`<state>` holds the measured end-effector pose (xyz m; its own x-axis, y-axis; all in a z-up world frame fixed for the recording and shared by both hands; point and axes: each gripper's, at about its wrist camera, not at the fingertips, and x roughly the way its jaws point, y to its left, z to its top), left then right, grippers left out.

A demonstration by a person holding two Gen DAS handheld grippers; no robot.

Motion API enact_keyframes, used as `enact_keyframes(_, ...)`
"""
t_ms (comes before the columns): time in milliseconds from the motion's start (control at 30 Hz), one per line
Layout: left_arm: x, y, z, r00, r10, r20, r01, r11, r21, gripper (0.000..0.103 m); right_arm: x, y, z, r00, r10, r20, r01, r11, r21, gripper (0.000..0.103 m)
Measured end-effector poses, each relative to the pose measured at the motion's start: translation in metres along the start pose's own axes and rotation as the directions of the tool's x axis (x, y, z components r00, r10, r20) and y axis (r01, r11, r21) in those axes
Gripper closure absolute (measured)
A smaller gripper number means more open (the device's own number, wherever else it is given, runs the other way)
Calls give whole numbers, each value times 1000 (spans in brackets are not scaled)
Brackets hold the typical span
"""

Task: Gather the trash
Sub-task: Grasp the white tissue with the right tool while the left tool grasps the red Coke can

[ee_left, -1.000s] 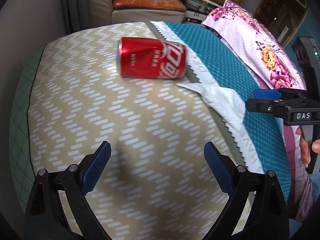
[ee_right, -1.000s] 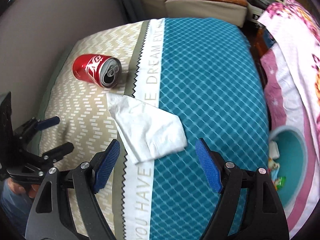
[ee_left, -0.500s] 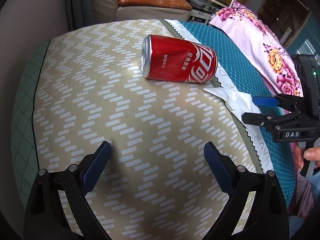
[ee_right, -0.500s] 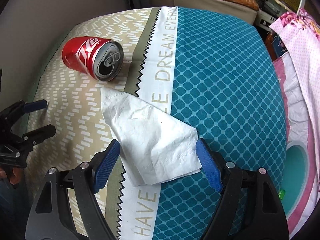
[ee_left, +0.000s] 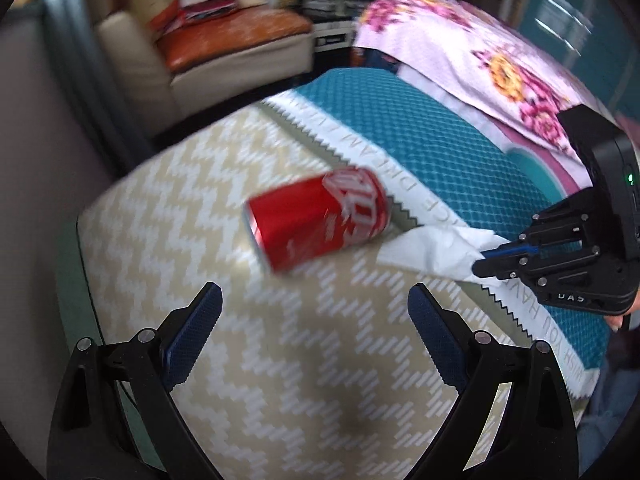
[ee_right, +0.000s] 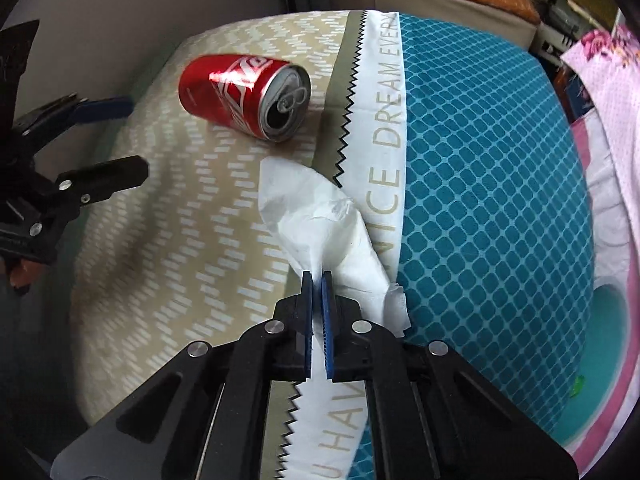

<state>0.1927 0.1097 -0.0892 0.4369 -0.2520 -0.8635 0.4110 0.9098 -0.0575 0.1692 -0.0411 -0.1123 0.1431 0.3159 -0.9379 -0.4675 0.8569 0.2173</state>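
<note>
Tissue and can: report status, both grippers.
Right gripper just closed, pinching the tissue. Left gripper open, empty, short of the red can. Can lying on the pillow, nothing in the way.

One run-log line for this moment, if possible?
right hand-held gripper: just closed on tissue | left hand-held gripper: open, empty | can: lying on pillow

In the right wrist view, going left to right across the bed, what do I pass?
Left gripper → red soda can → white tissue, pinched by the right gripper → white lettered strip → teal diamond-patterned cover → pink floral blanket.
</note>
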Motion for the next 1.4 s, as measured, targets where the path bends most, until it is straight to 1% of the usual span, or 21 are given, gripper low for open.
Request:
enact_keyframes(67, 3, -1, 16, 1000, -9, -12, 10, 997, 82, 9, -8, -2, 1, 999, 36, 12, -36, 999, 30, 99)
enact_keyframes(100, 8, -2, 26, 999, -19, -31, 23, 991, 130, 9, -12, -3, 0, 999, 50, 20, -51, 998, 45, 99)
enact_keyframes(200, 21, 1, 37, 997, -23, -73, 38, 975, 217, 9, -19, -10, 0, 997, 74, 26, -76, 995, 68, 99)
enact_keyframes(300, 44, 0, 48, 990, -3, -141, 45, 954, 298, 9, -24, -25, 2, 996, 84, 22, -86, 993, 86, 99)
enact_keyframes(400, 61, -4, 49, 980, 36, -195, 40, 927, 372, 9, -26, -37, -1, 995, 95, 25, -98, 987, 124, 99)
enact_keyframes(533, 80, -9, 47, 964, 25, -264, 88, 910, 406, 9, -27, -55, -2, 994, 104, 32, -108, 981, 164, 99)
enact_keyframes(600, 86, -9, 45, 962, 23, -271, 88, 917, 389, 14, -28, -64, 2, 994, 107, 37, -112, 978, 176, 99)
enact_keyframes(633, 87, -9, 44, 961, 9, -276, 99, 923, 372, 23, -29, -66, 2, 993, 108, 40, -113, 977, 178, 99)
enact_keyframes(700, 84, -9, 41, 965, -14, -261, 103, 937, 333, 25, -32, -71, -1, 992, 112, 48, -120, 974, 191, 99)
enact_keyframes(800, 77, -14, 32, 970, -44, -237, 107, 959, 263, 29, -40, -82, -14, 992, 117, 56, -126, 971, 203, 99)
enact_keyframes(833, 74, -17, 28, 974, -46, -223, 100, 967, 236, 32, -42, -85, -17, 991, 119, 60, -129, 970, 206, 99)
enact_keyframes(867, 71, -23, 24, 976, -51, -212, 96, 973, 209, 36, -43, -88, -18, 991, 121, 63, -132, 969, 209, 99)
enact_keyframes(900, 68, -25, 20, 977, -62, -202, 96, 982, 162, 39, -45, -89, -20, 990, 123, 66, -135, 968, 213, 99)
enact_keyframes(967, 64, -27, 11, 980, -79, -181, 90, 995, 54, 40, -51, -95, -28, 989, 124, 79, -139, 963, 229, 99)
enact_keyframes(1033, 59, -33, 2, 980, -110, -168, 110, 994, -8, 40, -60, -102, -38, 989, 118, 91, -138, 959, 248, 99)
enact_keyframes(1067, 57, -38, -1, 978, -125, -168, 123, 992, -22, 40, -63, -102, -42, 989, 116, 94, -136, 958, 253, 99)
enact_keyframes(1100, 54, -48, -7, 972, -154, -177, 152, 988, -25, 40, -68, -107, -47, 989, 111, 98, -133, 956, 262, 99)
enact_keyframes(1167, 49, -68, -16, 964, -182, -195, 186, 983, 1, 40, -74, -110, -55, 989, 105, 104, -130, 953, 272, 99)
enact_keyframes(1233, 46, -84, -18, 962, -181, -206, 190, 981, 26, 39, -80, -114, -63, 989, 100, 110, -127, 951, 283, 99)
enact_keyframes(1333, 50, -93, -20, 956, -187, -228, 192, 981, 2, 38, -90, -121, -80, 988, 99, 118, -131, 944, 303, 99)
enact_keyframes(1400, 58, -96, -18, 955, -171, -241, 176, 984, 3, 37, -88, -122, -80, 988, 100, 120, -133, 942, 307, 99)
